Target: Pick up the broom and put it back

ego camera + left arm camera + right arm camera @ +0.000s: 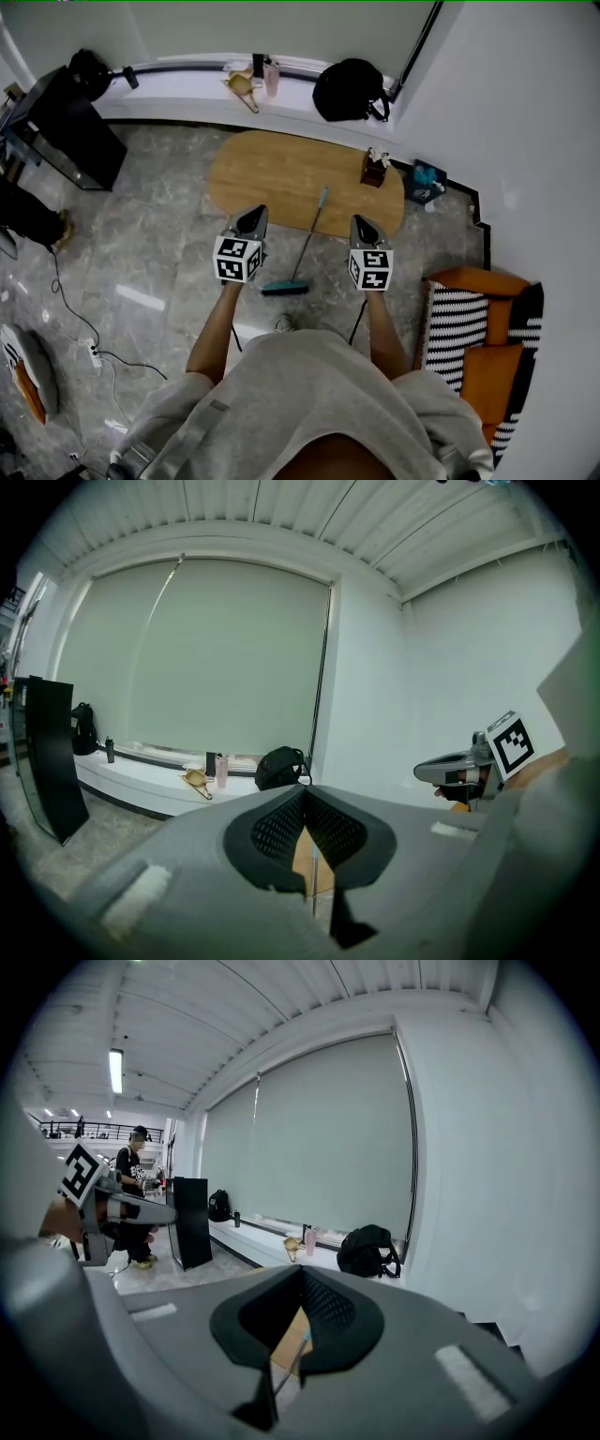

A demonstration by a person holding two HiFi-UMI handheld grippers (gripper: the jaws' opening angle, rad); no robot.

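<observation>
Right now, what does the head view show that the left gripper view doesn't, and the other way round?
Head view only: the teal broom head, the striped cushion and the power strip.
Left gripper view only: the slatted ceiling.
Both: the table, the black bag, the right gripper and the broom handle. The left gripper view shows only a thin strip of the handle past its own fingers.

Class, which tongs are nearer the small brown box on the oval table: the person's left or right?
Right. The right tongs hover just short of the brown box, near the table's edge; the left tongs are farther off, across the broom handle.
</observation>
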